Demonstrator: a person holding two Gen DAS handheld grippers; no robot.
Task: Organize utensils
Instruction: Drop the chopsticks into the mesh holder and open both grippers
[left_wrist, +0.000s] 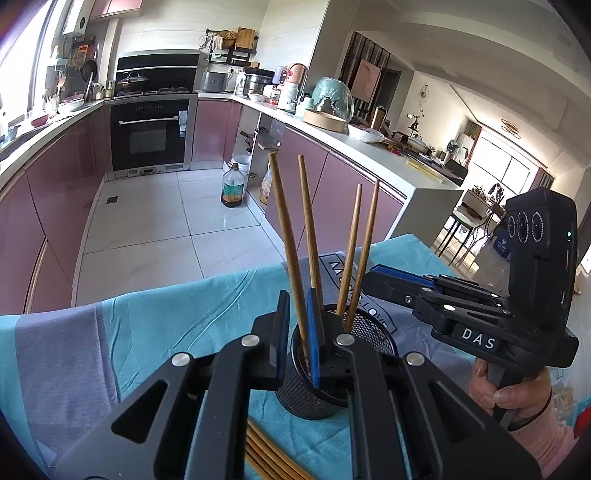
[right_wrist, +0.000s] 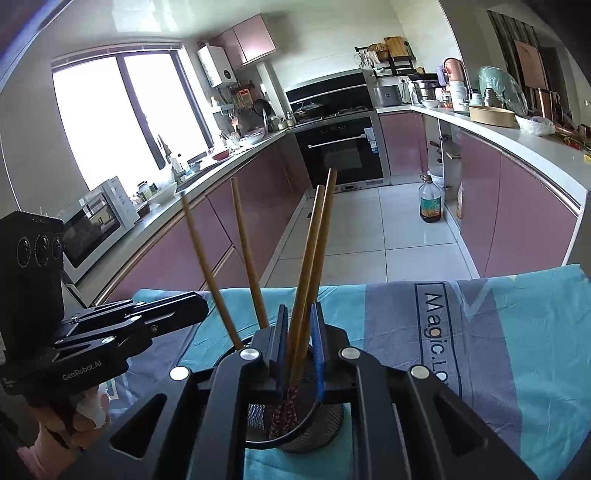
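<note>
A black mesh cup (left_wrist: 314, 391) stands on the teal cloth (left_wrist: 155, 332). Several wooden chopsticks (left_wrist: 288, 236) stand in it. My left gripper (left_wrist: 297, 325) is just above the cup, its jaws apart around two of them without clear contact. The other pair (left_wrist: 360, 251) leans right, by my right gripper (left_wrist: 380, 273). In the right wrist view, my right gripper (right_wrist: 299, 339) is over the cup (right_wrist: 295, 435) with its jaws apart around a pair of chopsticks (right_wrist: 314, 258) that have patterned ends. Two more chopsticks (right_wrist: 210, 273) lean left, near my left gripper (right_wrist: 192, 302).
More chopsticks (left_wrist: 269, 458) lie on the cloth in front of the cup. The table edge drops to a tiled floor with an oil bottle (left_wrist: 232, 184). Pink cabinets, an oven (left_wrist: 151, 133) and crowded counters ring the room.
</note>
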